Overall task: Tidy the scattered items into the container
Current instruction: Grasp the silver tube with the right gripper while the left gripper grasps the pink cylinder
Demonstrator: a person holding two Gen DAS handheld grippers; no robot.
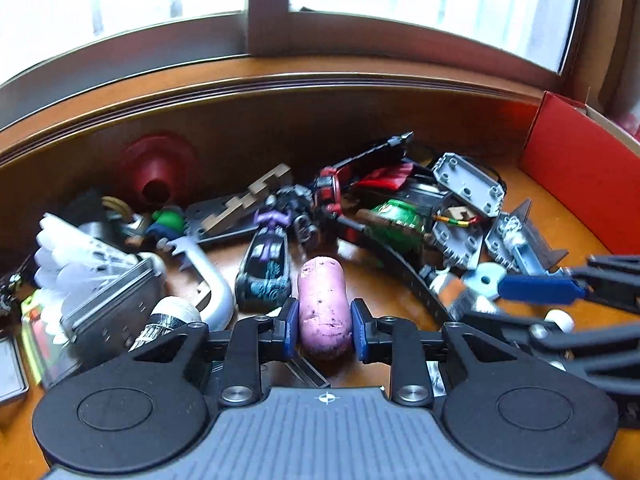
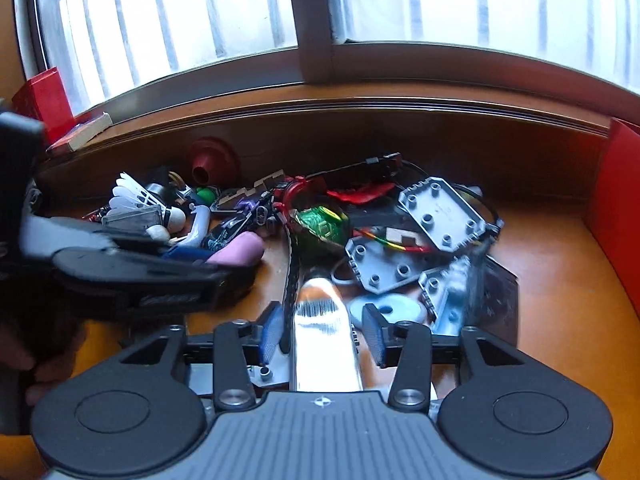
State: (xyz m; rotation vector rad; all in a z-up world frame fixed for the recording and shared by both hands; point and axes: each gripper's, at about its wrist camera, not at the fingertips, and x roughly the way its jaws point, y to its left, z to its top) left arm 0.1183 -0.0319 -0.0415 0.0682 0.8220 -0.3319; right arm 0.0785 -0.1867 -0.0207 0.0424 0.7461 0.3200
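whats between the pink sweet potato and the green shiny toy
In the right wrist view, a black studded strap runs across bare wooden table between the pink sweet potato and green toy.

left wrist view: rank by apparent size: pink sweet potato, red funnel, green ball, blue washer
1. pink sweet potato, though nearest the camera
2. red funnel
3. green ball, close to the funnel; unsure
4. blue washer

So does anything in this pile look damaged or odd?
The pink sweet potato toy between the left tool's pads looks scuffed, with dark specks and scratches on its skin. The rest is just a jumbled heap beside the red container.
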